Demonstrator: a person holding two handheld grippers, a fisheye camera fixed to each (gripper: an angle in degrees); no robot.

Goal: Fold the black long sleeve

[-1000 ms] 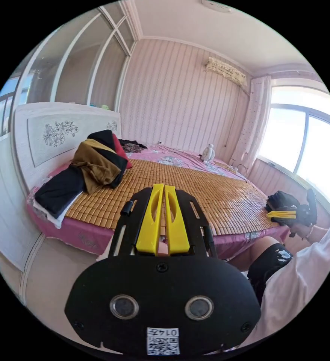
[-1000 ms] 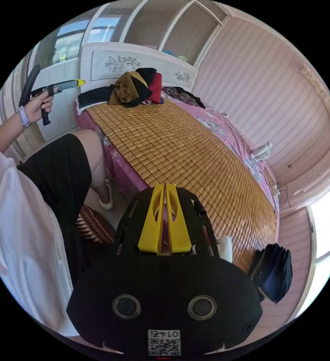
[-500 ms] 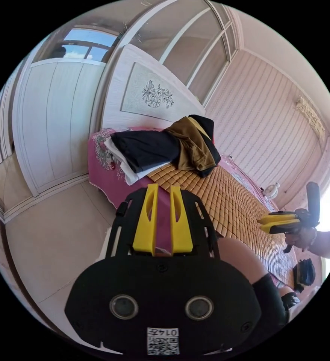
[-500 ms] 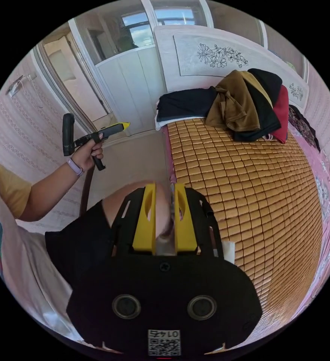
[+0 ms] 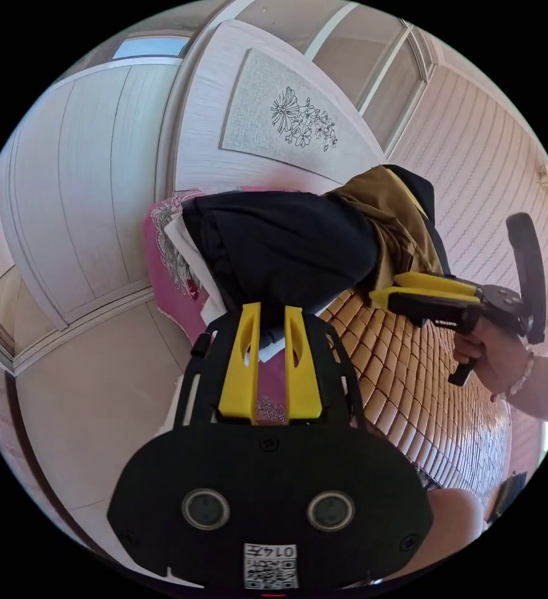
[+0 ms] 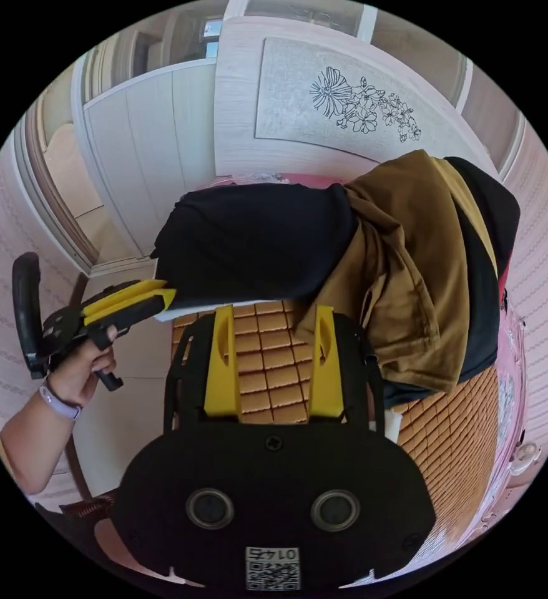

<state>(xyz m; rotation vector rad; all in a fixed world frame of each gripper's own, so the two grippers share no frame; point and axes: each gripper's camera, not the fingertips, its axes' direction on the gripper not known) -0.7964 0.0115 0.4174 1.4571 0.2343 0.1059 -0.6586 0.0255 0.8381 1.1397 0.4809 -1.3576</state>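
Both hand-held grippers now up close to the pile. Left hand-held gripper point(image 5: 270, 312) narrow gap, right hand-held gripper point(image 6: 274, 315) wide, both empty. Black long sleeve point(image 6: 255, 240) at bed point(image 6: 467, 437) corner beside brown top point(image 6: 405, 274); grab's next, I reckon.

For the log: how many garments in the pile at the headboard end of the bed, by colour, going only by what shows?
Black garment lying flat: 1
Mustard-brown garment: 1
Black garment under the brown one: 1
White cloth beneath the flat black garment: 1
Red cloth, a sliver at the pile's far edge: 1
Total: 5 visible pieces; the two black patches might be one garment.
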